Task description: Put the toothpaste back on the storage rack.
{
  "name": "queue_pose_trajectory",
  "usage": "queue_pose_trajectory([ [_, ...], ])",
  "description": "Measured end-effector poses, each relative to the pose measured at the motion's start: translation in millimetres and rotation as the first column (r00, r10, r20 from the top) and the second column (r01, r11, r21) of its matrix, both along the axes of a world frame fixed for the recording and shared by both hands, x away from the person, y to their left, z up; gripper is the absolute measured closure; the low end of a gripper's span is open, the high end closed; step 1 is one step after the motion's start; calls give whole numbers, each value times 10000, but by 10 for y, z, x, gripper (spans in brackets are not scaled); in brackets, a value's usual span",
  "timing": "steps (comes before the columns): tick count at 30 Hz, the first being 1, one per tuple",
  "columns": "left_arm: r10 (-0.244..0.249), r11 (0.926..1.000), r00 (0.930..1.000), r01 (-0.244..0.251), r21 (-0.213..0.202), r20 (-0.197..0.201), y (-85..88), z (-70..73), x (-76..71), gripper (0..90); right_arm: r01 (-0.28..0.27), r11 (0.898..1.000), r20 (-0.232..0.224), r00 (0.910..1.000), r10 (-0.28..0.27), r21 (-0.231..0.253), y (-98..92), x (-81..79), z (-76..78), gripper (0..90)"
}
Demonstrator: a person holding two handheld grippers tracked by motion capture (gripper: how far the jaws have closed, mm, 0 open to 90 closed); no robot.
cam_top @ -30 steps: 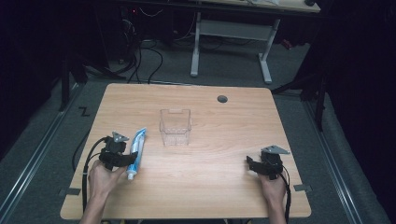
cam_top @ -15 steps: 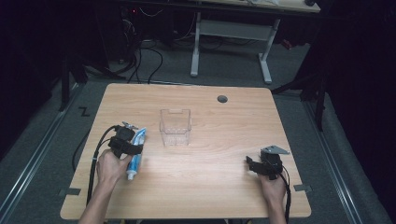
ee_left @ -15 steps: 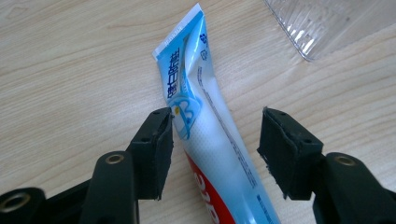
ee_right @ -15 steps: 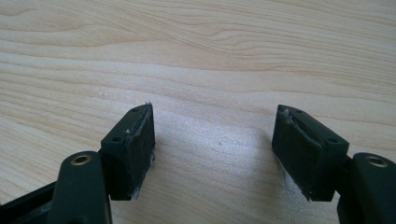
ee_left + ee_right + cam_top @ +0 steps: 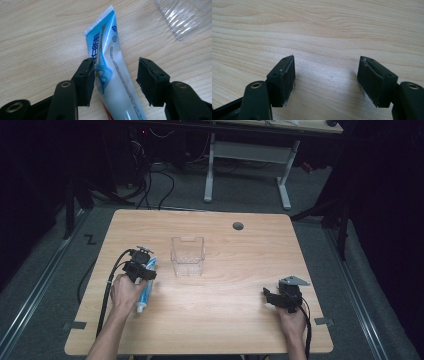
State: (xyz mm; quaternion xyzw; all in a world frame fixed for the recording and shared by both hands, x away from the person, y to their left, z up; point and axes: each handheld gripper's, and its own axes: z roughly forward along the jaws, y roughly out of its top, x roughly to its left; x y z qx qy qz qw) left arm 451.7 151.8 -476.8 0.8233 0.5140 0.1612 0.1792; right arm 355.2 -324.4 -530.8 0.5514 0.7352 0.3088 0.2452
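left tongs (image 5: 116, 80): apart, closing around toothpaste tube (image 5: 110, 65) | right tongs (image 5: 327, 82): apart, empty

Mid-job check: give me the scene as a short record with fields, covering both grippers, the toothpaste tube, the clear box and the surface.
surface: wooden table
toothpaste tube: lies flat on the table, left of the clear box
clear box: upright, mid-table, looks empty
left gripper: jaws astride the tube and have just been closing; one pad at the tube's edge, a gap at the other, no grip yet
right gripper: open over bare wood, nothing between the jaws
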Motion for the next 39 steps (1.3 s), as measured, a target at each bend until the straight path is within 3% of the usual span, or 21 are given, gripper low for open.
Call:
queue_pose_trajectory([
  [1, 69, 9998, 9999, -68, 162, -84, -9, -22, 34, 481, 2, 10000, 0, 10000, -2, 1, 0, 0, 0, 306],
  [7, 276, 9994, 9992, -269, 232, -285, -10, -76, 71, 482, -1, 10000, -7, 10000, 1, -5, 0, 0, 0, 306],
  [12, 499, 9987, 9978, -495, 98, -445, 10, -104, 114, 489, -1, 10000, -9, 10000, 1, -6, 0, 0, 1, 306],
  [21, 623, 9979, 9965, -611, 229, -551, -26, -148, 132, 458, 22, 10000, -6, 10000, -22, -9, 4, 0, 0, 304],
  [25, 680, 9973, 9936, -653, 331, -901, -31, -207, 160, 435, 26, 10000, 1, 10000, -26, -14, 6, 1, 0, 303],
  [39, 688, 9961, 9906, -747, -469, -1180, 33, -236, 189, 525, 38, 10000, -23, 10000, -38, -13, 8, -1, 1, 304],
])
